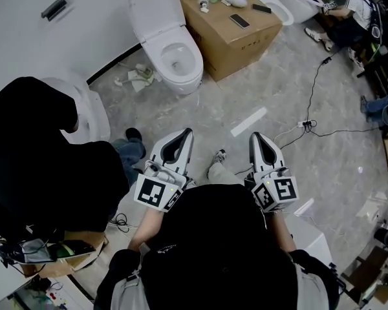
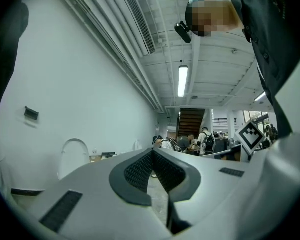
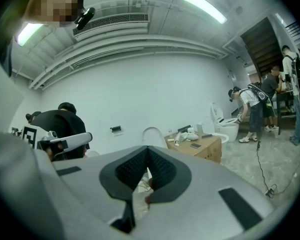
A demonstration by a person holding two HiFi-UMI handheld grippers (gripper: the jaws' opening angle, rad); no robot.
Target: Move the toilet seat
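1. left gripper and right gripper are both clenched, with nothing between the jaws.
2. toilet seat sits on its toilet by the wall, well ahead and untouched.
3. judged barely begun: approach, grip and move all remain.

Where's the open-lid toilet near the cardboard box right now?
In the head view, the toilet stands upper centre against the white wall, immediately left of the cardboard box.

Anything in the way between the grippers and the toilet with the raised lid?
Nothing visible. Bare floor lies between the left gripper, the right gripper and the toilet. The cardboard box stands beside the toilet and the person in black is off to the left, both clear of the path.
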